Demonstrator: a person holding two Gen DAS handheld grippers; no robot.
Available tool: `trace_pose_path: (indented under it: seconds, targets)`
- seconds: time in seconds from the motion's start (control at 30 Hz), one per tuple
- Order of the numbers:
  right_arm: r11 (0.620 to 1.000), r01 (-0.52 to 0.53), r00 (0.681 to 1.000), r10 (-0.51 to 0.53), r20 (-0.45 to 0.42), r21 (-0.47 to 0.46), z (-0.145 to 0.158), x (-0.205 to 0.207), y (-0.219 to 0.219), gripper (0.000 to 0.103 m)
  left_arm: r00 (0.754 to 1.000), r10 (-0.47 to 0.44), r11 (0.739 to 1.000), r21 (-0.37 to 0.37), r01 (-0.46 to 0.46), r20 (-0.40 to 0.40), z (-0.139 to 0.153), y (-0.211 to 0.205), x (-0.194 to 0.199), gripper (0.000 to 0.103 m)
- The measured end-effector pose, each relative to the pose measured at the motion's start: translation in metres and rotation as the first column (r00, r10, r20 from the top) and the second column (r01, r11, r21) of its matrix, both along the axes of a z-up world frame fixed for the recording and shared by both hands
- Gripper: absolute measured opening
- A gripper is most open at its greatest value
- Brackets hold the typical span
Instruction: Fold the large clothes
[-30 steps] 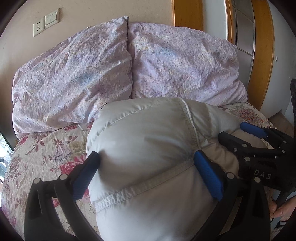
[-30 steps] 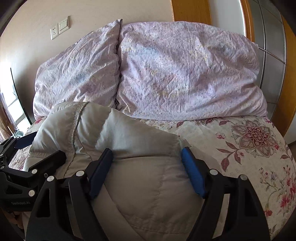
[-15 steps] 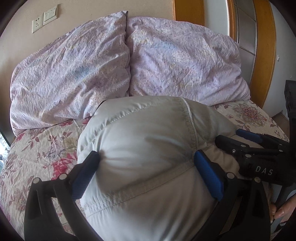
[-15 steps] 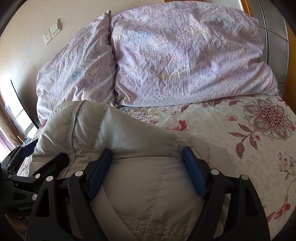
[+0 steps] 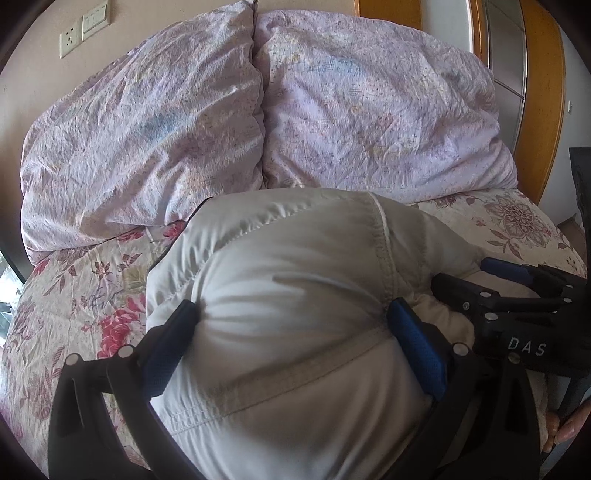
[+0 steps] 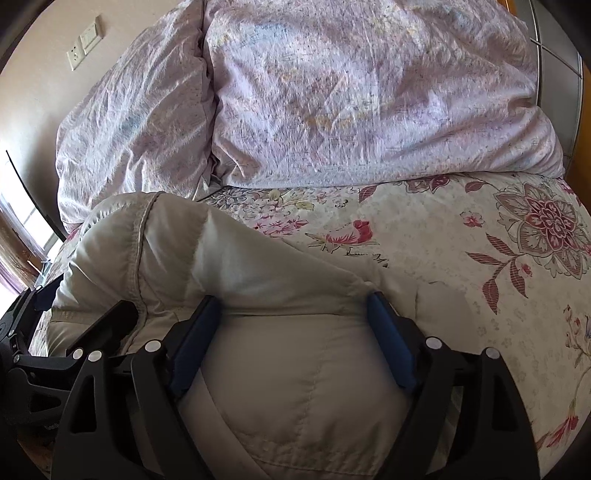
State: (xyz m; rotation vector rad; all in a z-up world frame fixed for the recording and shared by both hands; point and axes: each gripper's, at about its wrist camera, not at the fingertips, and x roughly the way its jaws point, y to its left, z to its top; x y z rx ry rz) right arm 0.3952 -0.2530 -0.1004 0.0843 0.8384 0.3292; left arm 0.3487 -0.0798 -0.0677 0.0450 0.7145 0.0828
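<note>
A puffy pale grey-beige padded jacket (image 5: 295, 295) is bunched into a thick bundle over the floral bedspread (image 5: 74, 280). My left gripper (image 5: 291, 314) has its blue-padded jaws spread wide and pressed against both sides of the bundle's left part. My right gripper (image 6: 291, 306) clamps the right part of the jacket (image 6: 295, 369) the same way. The right gripper also shows at the right edge of the left wrist view (image 5: 509, 291), close beside the left one. The underside of the bundle is hidden.
Two large lilac pillows (image 5: 369, 110) (image 5: 140, 133) lean against the wall at the head of the bed. The floral bedspread (image 6: 480, 266) lies flat to the right of the jacket. A wooden frame (image 5: 539, 92) stands at right, wall sockets (image 5: 85, 29) at upper left.
Both grippers have carried the jacket bundle forward and down toward the bedspread; the pillows loom larger and more bedspread shows on the right. The grips have not changed.
</note>
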Motion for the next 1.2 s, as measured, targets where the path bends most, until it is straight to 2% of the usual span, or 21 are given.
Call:
trace_pose_path:
  seconds: [0.13,0.23,0.37,0.47,0.6,0.7,0.9,1.0,1.03,1.13,1.2]
  targets:
    - [0.998,0.047,0.998,-0.044,0.041,-0.053,0.016,-0.020,0.002,0.082,1.000,-0.009,1.000,0.024,0.009,0.004,0.011,0.001,-0.013,0.101]
    - [1.000,0.010,0.994,-0.008,0.108,-0.022,0.034,-0.061,-0.002,0.082,0.999,-0.029,1.000,-0.002,0.029,0.044,0.028,0.012,-0.039,0.101]
    - [1.000,-0.013,0.989,0.010,0.146,0.020,0.037,-0.102,-0.016,0.082,0.996,-0.028,0.999,0.022,0.027,0.086,0.039,0.024,-0.057,0.101]
    - [0.999,-0.008,0.995,0.005,0.097,0.032,0.021,-0.102,-0.019,0.083,0.998,-0.025,0.999,0.032,0.023,0.060,0.033,0.023,-0.048,0.101]
    - [1.000,-0.010,0.995,0.011,0.097,-0.017,0.007,-0.099,-0.011,0.085,0.999,-0.022,0.999,0.031,0.021,0.033,0.016,0.014,-0.036,0.101]
    - [1.000,-0.019,0.996,0.019,0.086,-0.009,0.001,-0.096,-0.013,0.087,1.000,-0.015,0.999,0.048,0.014,0.018,0.008,0.010,-0.028,0.101]
    - [1.000,-0.005,0.994,0.008,0.113,-0.029,-0.007,-0.094,-0.011,0.087,0.999,0.009,0.994,0.106,-0.014,0.052,-0.003,-0.001,-0.021,0.101]
    - [0.998,0.007,0.998,-0.003,0.063,-0.060,0.009,-0.092,-0.007,0.086,0.999,0.000,0.996,0.090,-0.004,0.052,0.002,0.004,-0.025,0.101]
    - [0.999,0.003,0.997,0.000,0.073,-0.039,0.022,-0.093,-0.008,0.083,0.999,-0.003,0.998,0.071,-0.001,0.048,0.006,0.008,-0.028,0.101]
    - [1.000,0.013,0.979,-0.015,0.204,0.015,0.060,-0.097,-0.012,0.084,0.998,0.029,1.000,0.011,-0.029,0.062,0.025,0.021,-0.033,0.101]
    - [1.000,0.020,0.971,-0.022,0.239,0.012,0.072,-0.085,-0.007,0.089,0.993,0.059,0.998,-0.002,-0.059,0.098,0.041,0.028,-0.032,0.101]
